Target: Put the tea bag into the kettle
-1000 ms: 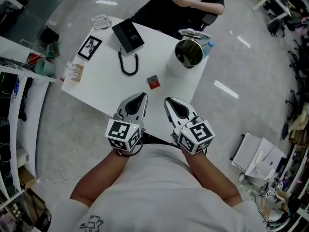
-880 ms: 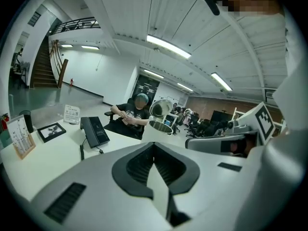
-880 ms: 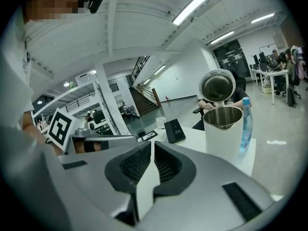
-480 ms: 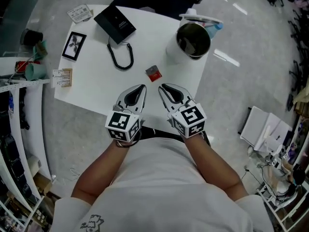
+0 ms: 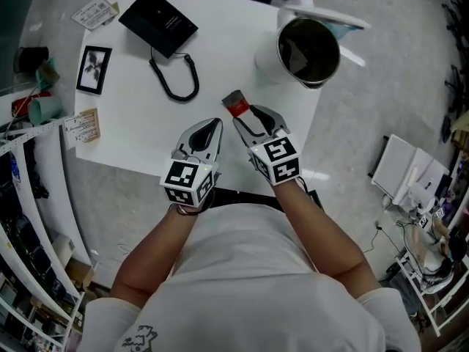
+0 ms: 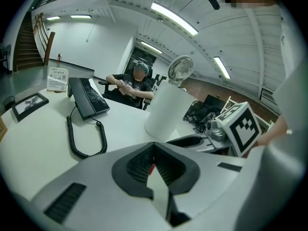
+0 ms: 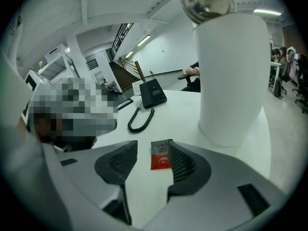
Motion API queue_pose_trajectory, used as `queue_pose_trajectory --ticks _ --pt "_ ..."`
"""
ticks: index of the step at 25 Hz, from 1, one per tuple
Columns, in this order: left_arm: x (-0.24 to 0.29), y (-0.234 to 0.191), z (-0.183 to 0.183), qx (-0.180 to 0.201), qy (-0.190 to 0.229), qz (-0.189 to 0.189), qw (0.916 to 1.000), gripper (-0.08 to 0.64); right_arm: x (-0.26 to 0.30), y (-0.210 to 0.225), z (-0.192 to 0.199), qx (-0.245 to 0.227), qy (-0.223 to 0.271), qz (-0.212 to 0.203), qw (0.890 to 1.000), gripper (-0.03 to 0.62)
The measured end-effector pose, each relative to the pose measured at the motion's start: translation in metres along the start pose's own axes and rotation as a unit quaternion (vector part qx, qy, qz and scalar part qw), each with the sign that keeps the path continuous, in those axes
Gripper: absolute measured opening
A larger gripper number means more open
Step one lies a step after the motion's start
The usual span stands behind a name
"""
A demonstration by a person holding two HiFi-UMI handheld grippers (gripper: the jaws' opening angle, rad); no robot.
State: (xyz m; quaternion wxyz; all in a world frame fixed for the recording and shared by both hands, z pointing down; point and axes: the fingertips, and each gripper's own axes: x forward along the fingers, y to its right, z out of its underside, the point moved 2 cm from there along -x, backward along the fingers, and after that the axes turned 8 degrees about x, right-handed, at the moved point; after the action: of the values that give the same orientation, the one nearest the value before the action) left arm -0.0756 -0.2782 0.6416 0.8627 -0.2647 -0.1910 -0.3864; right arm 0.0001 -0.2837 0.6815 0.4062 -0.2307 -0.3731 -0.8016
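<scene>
From the head view, the white bench carries the open kettle at its far right corner; the tea bag, a red and grey sachet, lies flat near the middle, well apart from the kettle; a black phone with a coiled cord sits further back; the left tool hangs beside the right tool, whose tips reach the sachet.

In the left gripper view, the left tool has its jaws drawn together at the tips with nothing gripped; the kettle stands ahead, and a seated person is at the bench's far side.

In the right gripper view, the right tool has just been opening and its jaws stand wide; the tea bag rests on the bench between them, close against the right-hand jaw, not pinched; the kettle rises just beyond.
</scene>
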Motion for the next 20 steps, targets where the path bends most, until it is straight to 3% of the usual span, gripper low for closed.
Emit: queue_pose_trajectory --ticks 4,15,20 --pt "0.011 -0.013 0.007 -0.005 -0.010 0.002 0.9999 0.009 0.022 0.009 0.005 -0.002 -0.011 0.016 1.000 0.222" --pt "0.029 -0.034 0.030 -0.029 -0.035 0.006 0.9989 0.009 0.058 0.022 0.029 -0.025 -0.050 0.041 0.998 0.252" --pt "0.027 -0.038 0.037 -0.037 -0.042 0.009 0.9984 0.009 0.061 0.026 0.033 -0.079 -0.053 0.083 0.992 0.215"
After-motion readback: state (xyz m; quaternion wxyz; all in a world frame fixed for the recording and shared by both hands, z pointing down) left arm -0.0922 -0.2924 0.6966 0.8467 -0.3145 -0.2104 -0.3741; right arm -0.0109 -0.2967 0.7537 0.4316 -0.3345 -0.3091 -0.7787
